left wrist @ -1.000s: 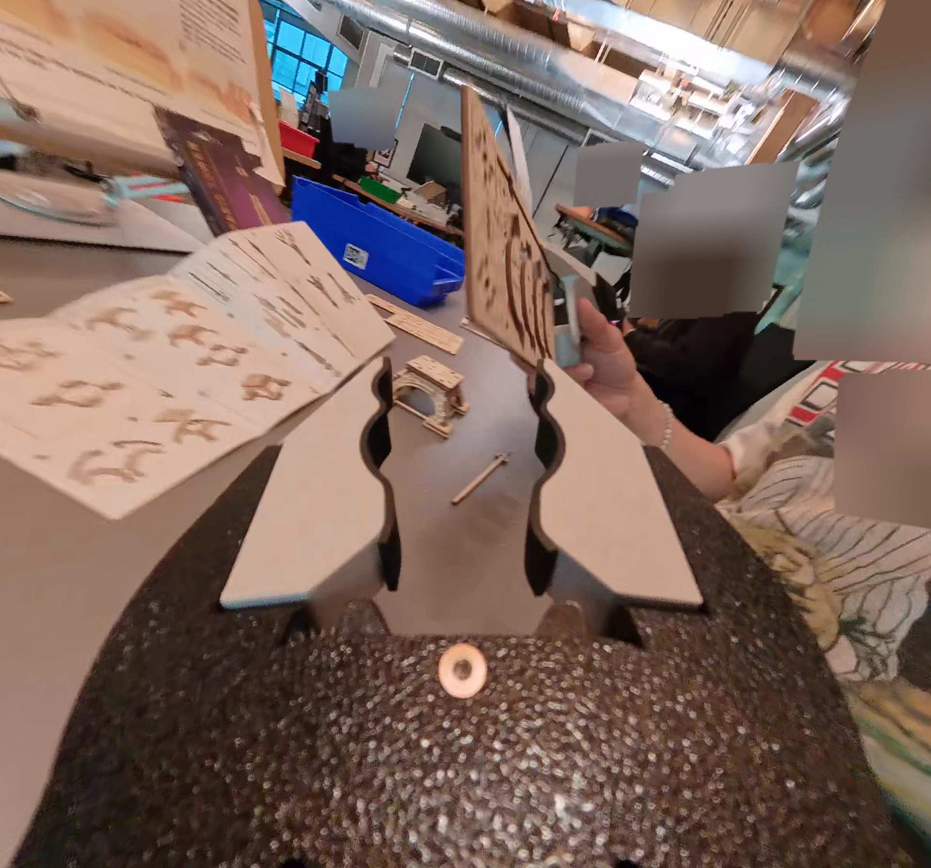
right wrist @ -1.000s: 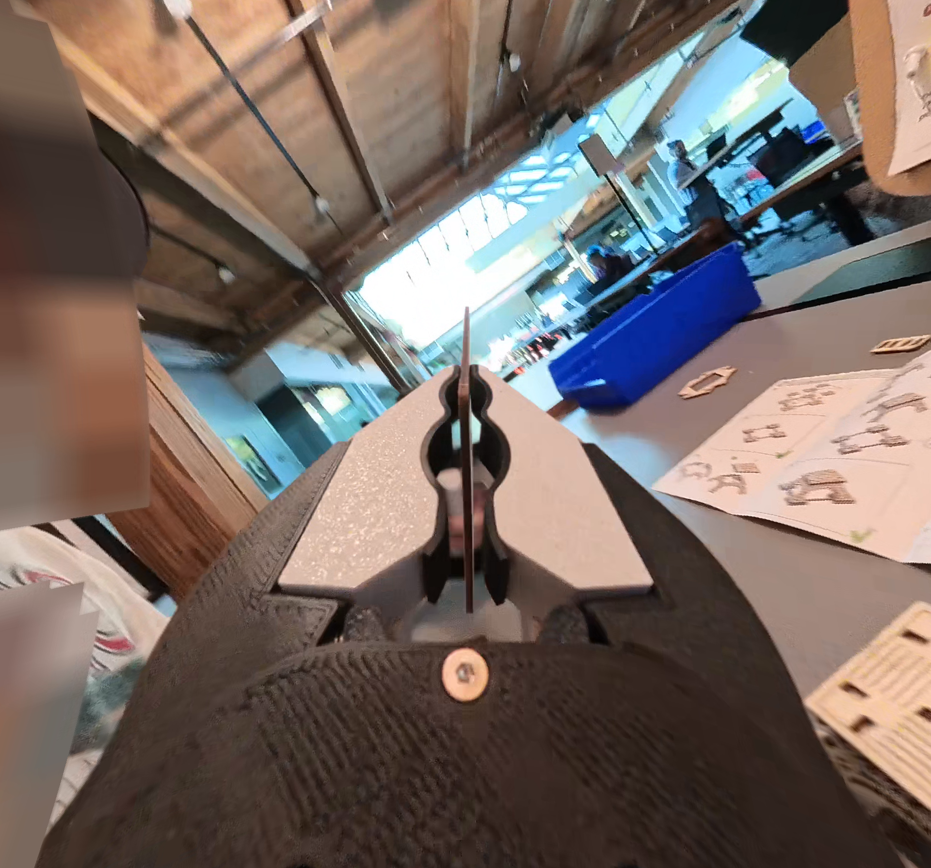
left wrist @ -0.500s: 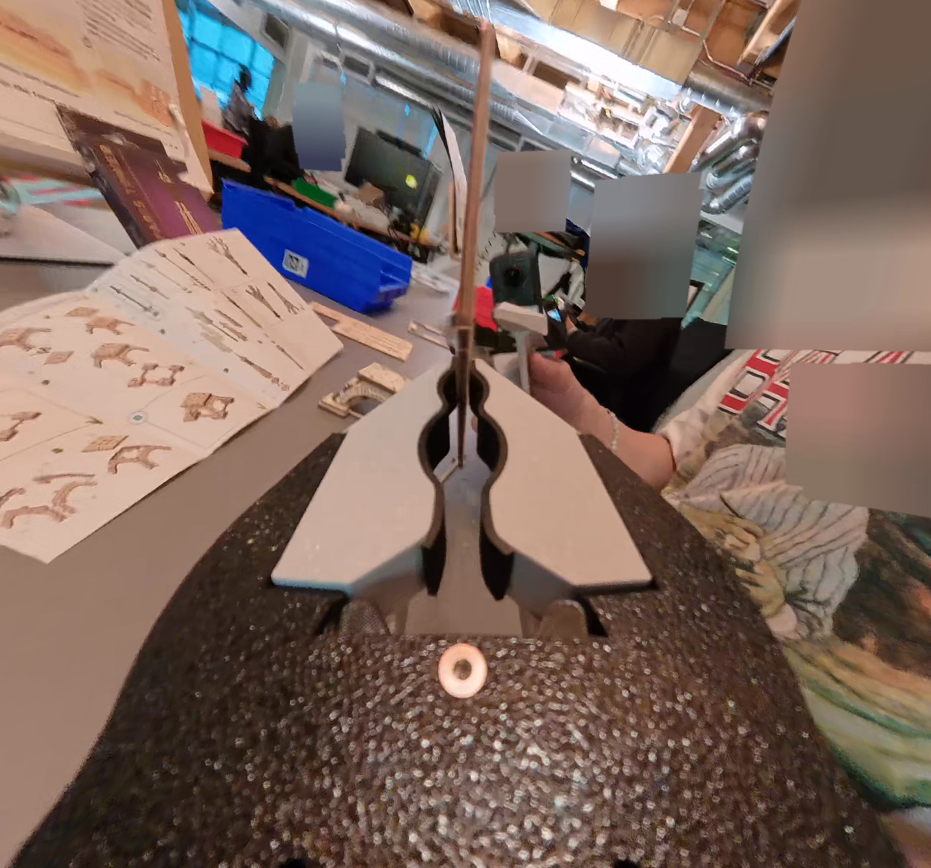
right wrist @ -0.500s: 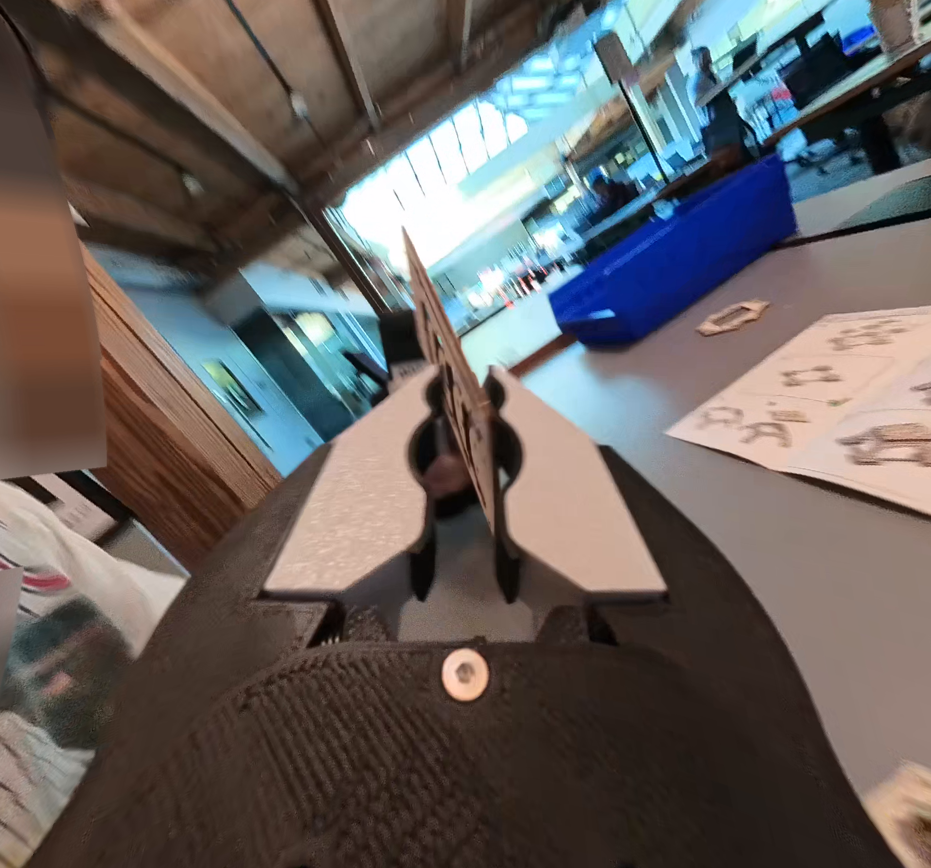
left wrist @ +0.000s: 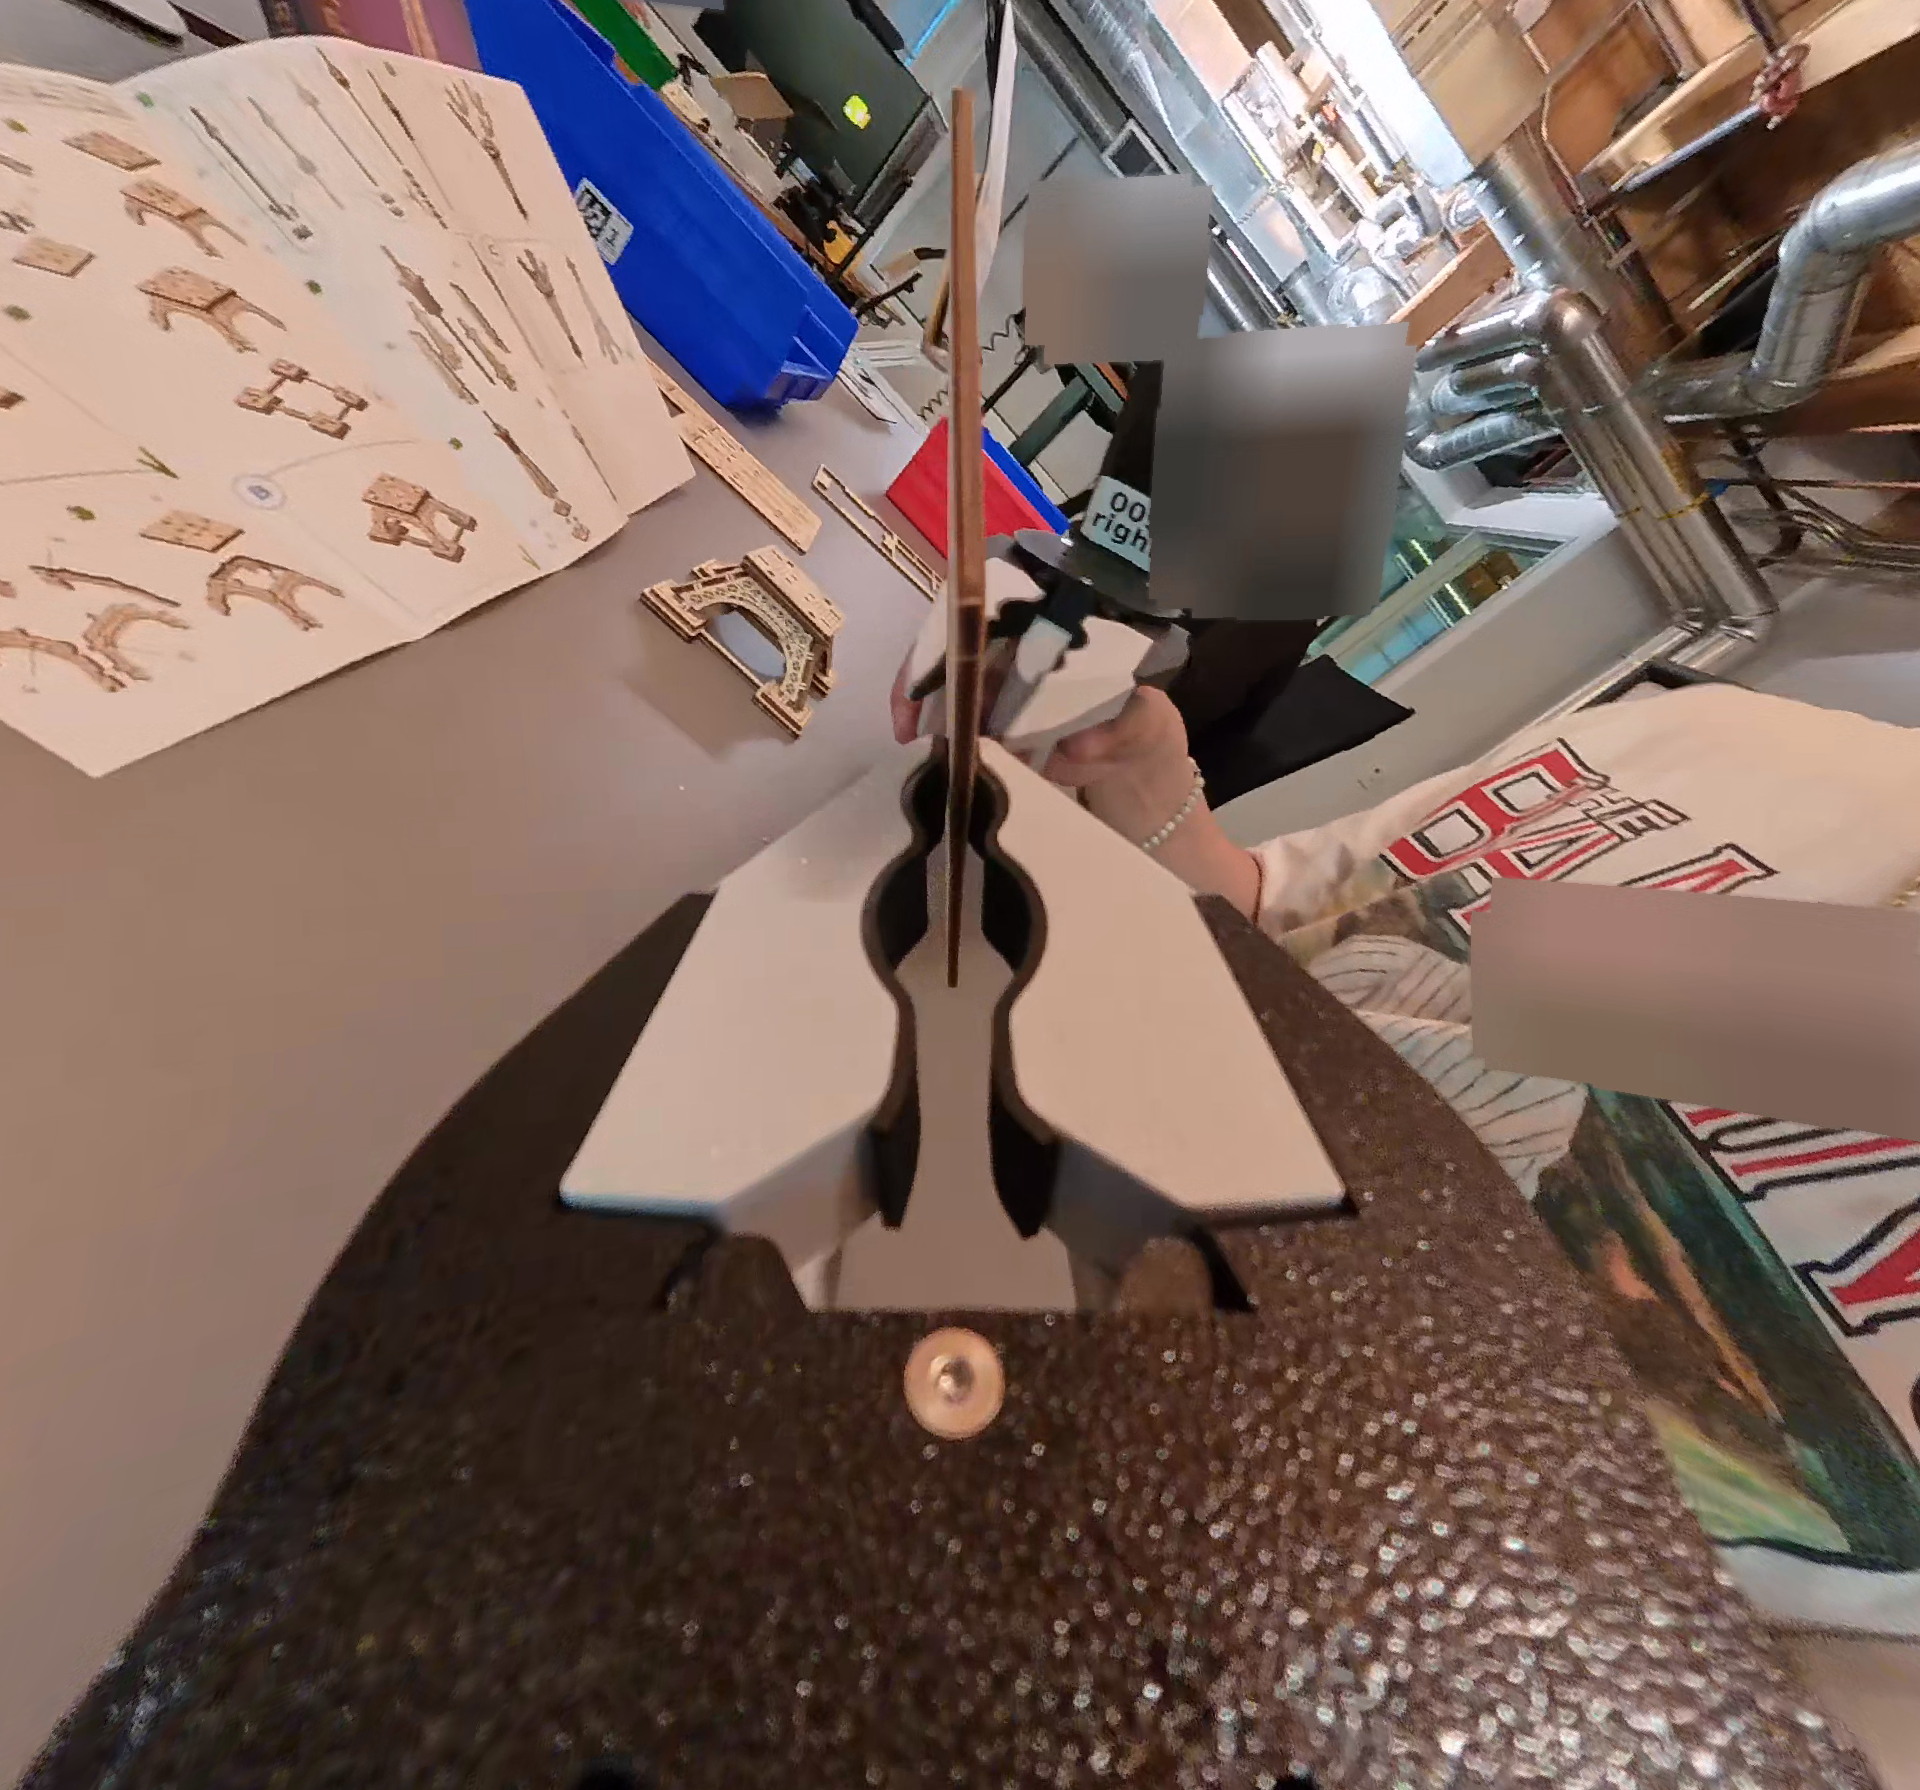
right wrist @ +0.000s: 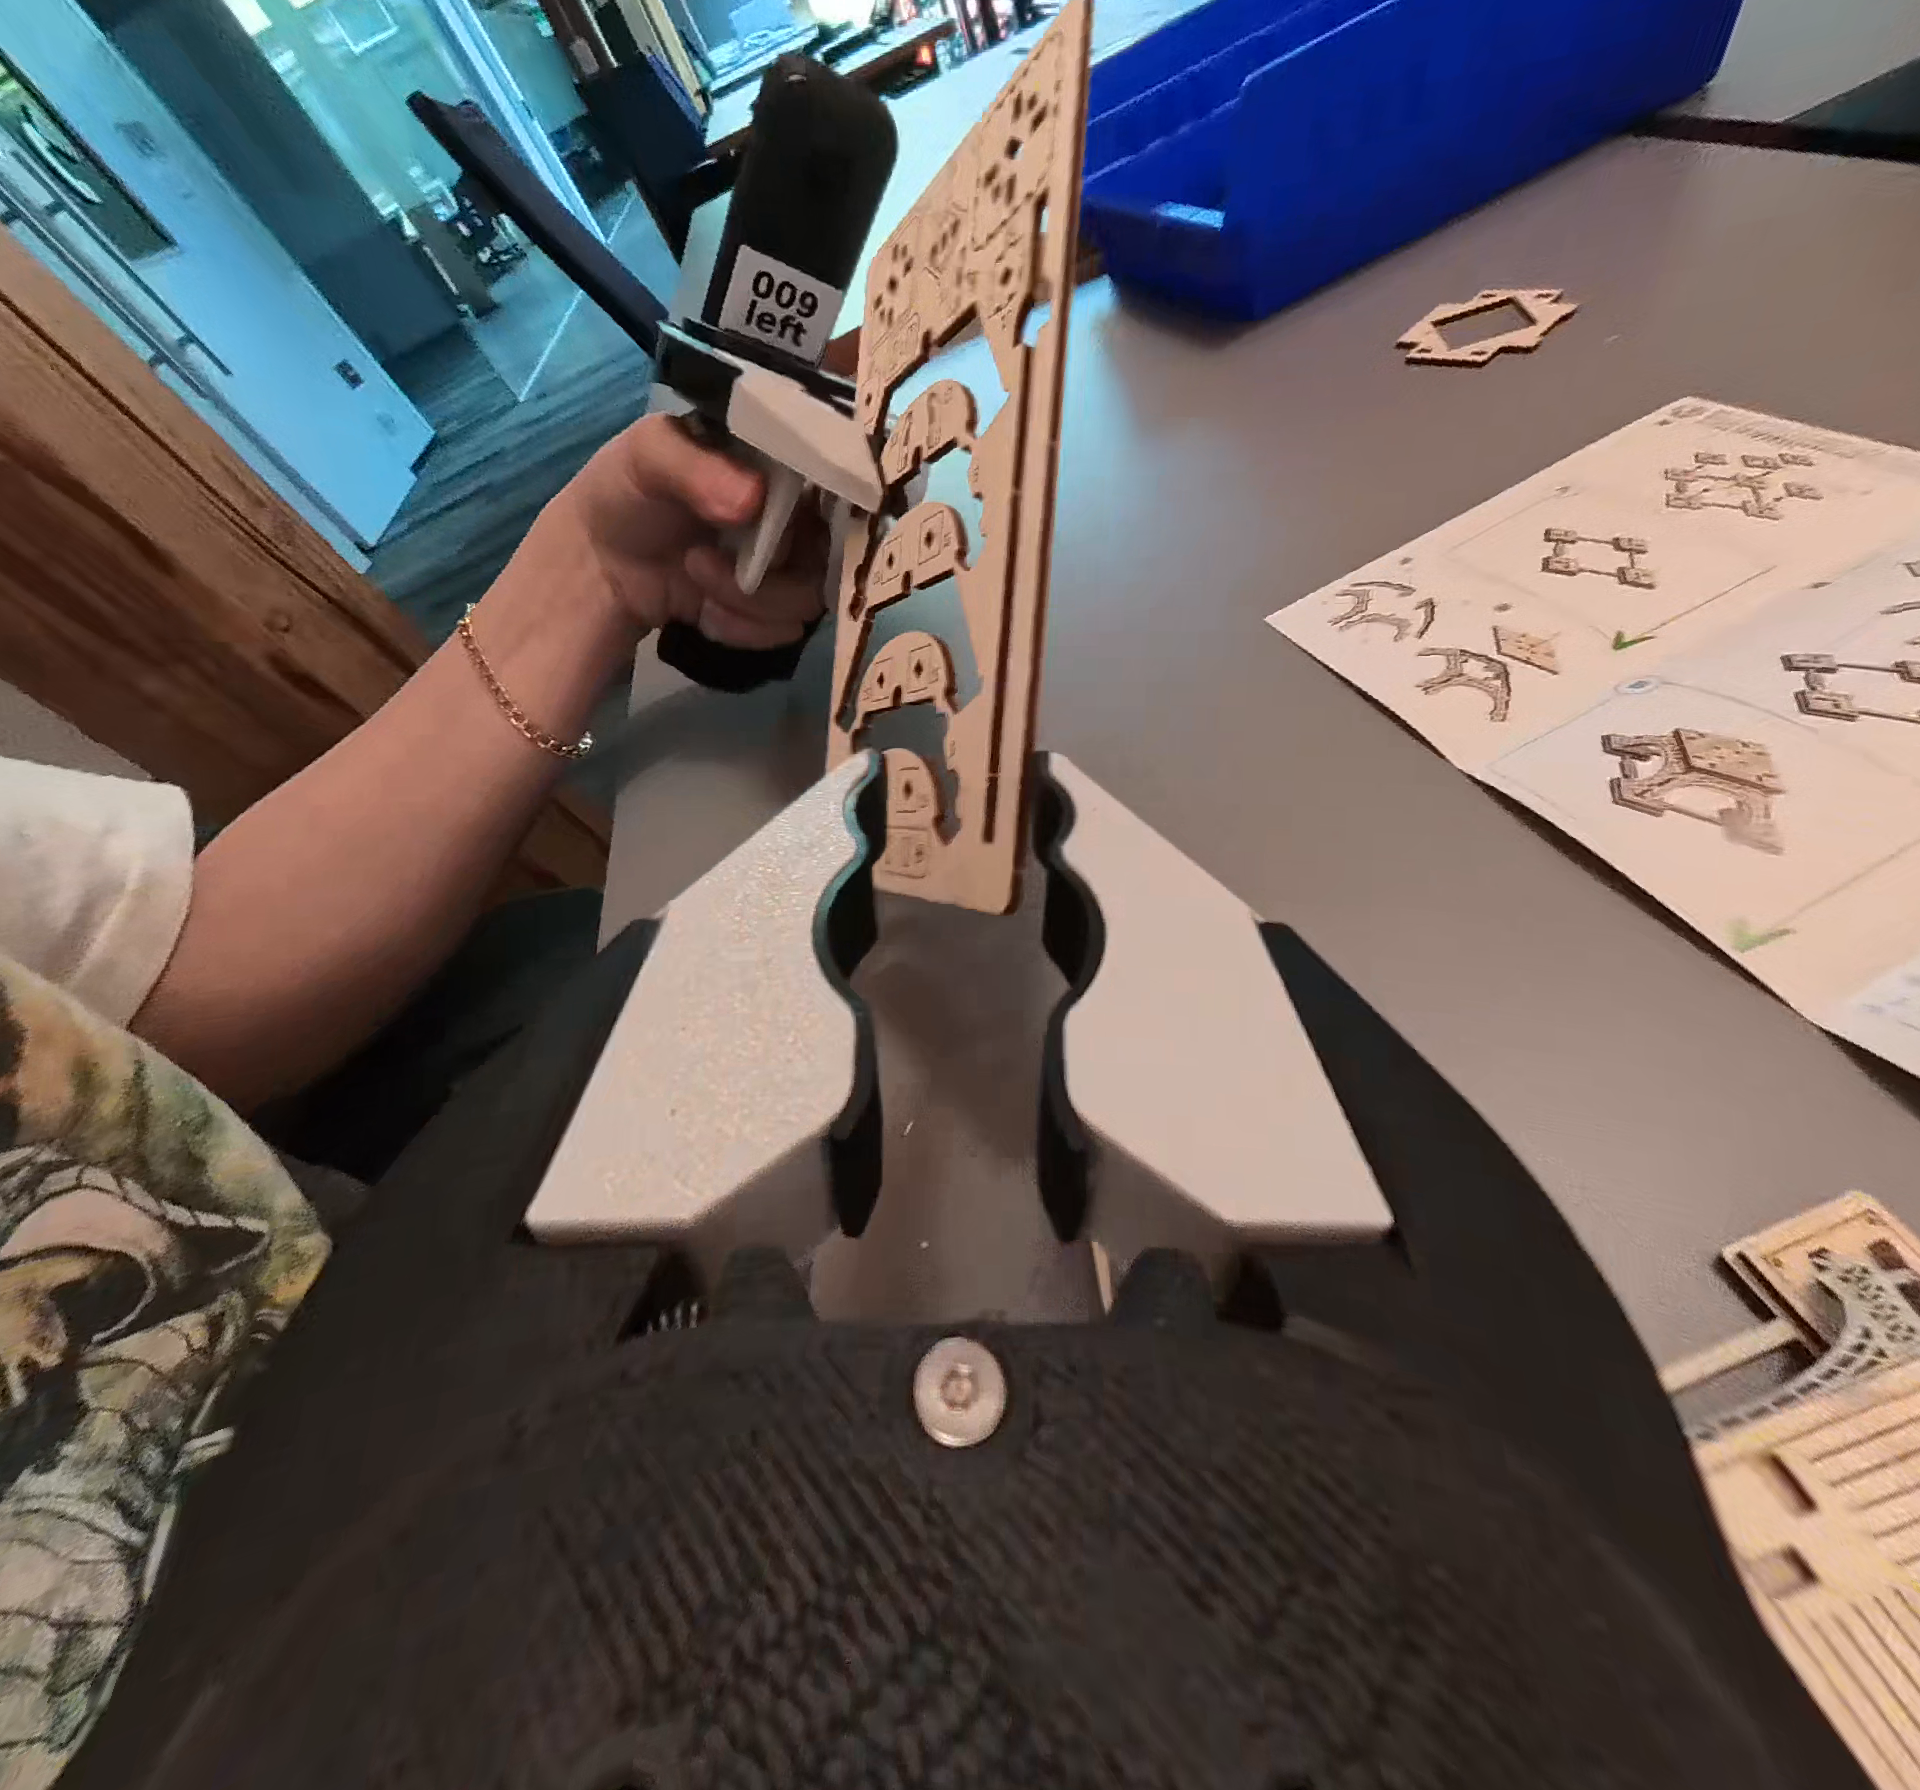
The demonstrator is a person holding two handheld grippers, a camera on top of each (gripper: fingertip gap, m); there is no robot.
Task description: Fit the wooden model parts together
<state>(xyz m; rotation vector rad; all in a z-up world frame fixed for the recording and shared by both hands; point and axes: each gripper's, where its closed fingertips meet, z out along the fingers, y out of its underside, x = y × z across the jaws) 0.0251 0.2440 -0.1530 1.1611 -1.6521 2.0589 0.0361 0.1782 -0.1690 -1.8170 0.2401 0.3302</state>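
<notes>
Thin, light, stiff but snappable laser-cut plywood sheet held upright above the surface, pinched edge-on in the left gripper, right gripper jaws parted around its lower end; best gripped on the solid border beside the cut-outs

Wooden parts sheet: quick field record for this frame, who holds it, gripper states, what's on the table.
sheet: wooden parts sheet, upright, several pieces already punched out
held_by: left gripper, shut on the sheet's edge
right_gripper: right gripper open, sheet's lower end between its fingers, contact unclear
table: grey table
on_table: instruction sheet, small arch assembly, flat frame piece, blue bin
</notes>
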